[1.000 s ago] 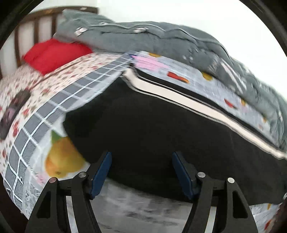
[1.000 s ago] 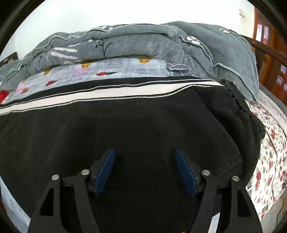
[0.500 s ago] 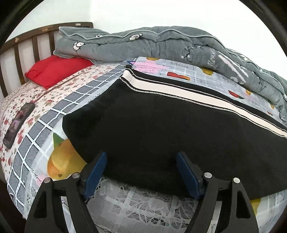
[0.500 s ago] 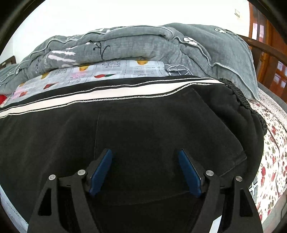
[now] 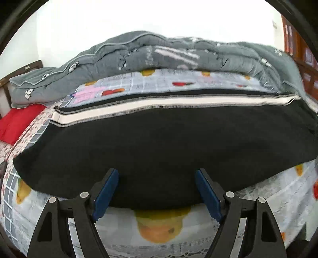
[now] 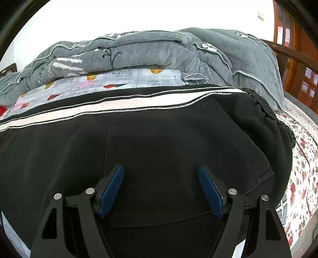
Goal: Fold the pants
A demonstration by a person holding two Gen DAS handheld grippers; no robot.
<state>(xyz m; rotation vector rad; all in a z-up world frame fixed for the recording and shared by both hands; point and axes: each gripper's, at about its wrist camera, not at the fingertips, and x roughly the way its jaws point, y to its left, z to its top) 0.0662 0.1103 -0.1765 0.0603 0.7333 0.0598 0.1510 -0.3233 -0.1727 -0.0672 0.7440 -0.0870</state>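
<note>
Black pants (image 5: 163,144), flat on bed: L gripper (image 5: 157,190) & R gripper (image 6: 162,188) both gape wide, empty; should pinch near edge evenly before folding.

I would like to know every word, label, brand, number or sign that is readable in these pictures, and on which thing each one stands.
None can be read.
Grey quilt: pale marks like script, too blurred to read.
Fruit-print sheet: fine grey patterning in the squares, too small to tell whether it is writing.
Black pants: a white side stripe only, no label or brand visible.
Wall plate: no marking readable.
</note>
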